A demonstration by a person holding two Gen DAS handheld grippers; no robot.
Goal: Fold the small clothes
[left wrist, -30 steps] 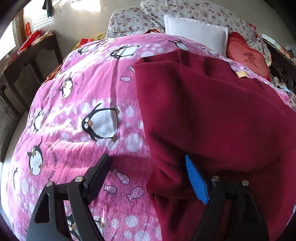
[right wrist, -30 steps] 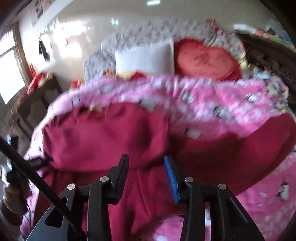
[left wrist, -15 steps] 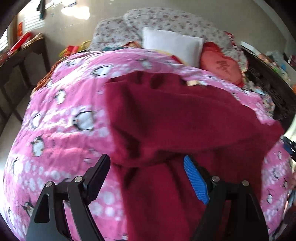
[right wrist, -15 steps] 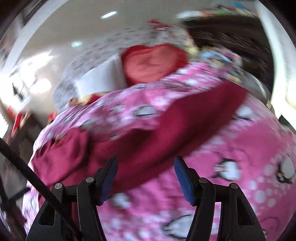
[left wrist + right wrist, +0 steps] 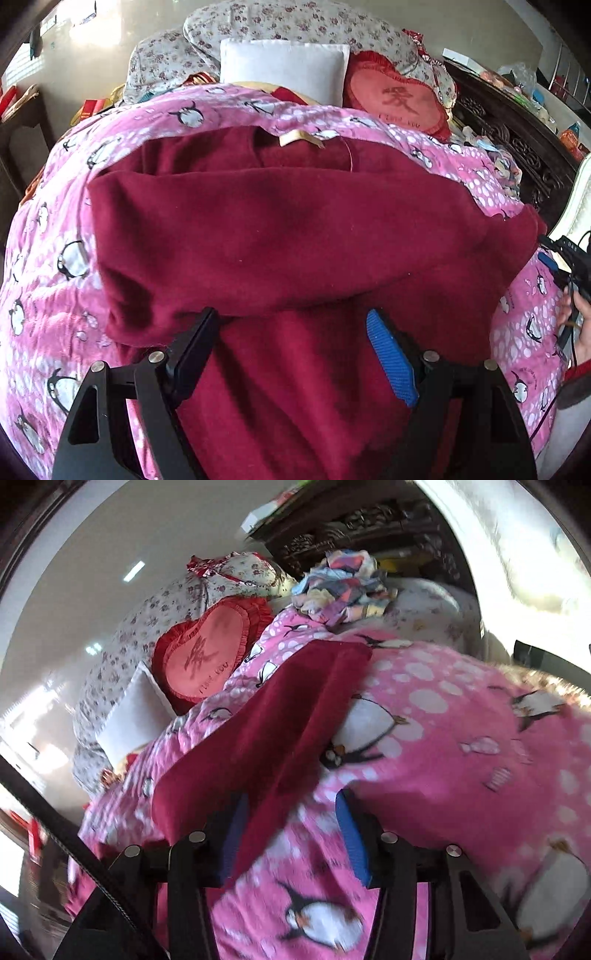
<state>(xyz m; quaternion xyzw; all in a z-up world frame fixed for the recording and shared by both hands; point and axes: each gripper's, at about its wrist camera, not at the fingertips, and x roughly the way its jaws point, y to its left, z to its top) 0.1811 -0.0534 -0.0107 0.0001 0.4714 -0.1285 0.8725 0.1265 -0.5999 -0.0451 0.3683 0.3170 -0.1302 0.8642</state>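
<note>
Fuzzy maroon fleece garment (image 5: 280, 236), perhaps folded.

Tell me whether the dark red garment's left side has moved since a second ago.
Yes. In the left wrist view the dark red garment's left part now lies folded rightward across its body, covering less of the pink penguin blanket.

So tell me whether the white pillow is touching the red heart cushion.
Touching. In the left wrist view the white pillow has its right edge pressed against the red heart cushion, with no gap between them.
</note>
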